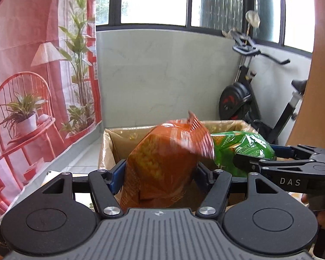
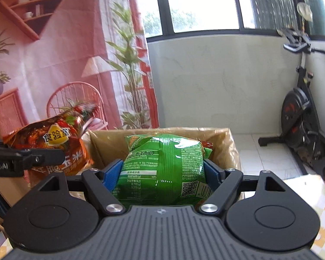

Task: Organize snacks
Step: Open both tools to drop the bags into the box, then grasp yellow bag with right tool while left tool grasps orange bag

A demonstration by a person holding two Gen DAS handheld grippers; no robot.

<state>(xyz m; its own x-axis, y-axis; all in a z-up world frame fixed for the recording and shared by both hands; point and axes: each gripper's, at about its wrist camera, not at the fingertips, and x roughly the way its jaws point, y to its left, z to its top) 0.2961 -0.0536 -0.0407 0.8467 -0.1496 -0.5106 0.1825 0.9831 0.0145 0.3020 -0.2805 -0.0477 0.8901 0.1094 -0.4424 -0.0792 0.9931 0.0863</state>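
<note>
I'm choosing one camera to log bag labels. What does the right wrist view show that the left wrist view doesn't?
Right wrist only: the green bag's printed back with QR code, and the orange bag's front logo.
Left wrist only: the right gripper seen side-on.
Both: each gripper clamping one bag before the cardboard box, and the exercise bike.

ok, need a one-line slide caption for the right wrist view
Right gripper holds a green snack bag before an open cardboard box; left gripper carries an orange snack bag alongside.
</note>
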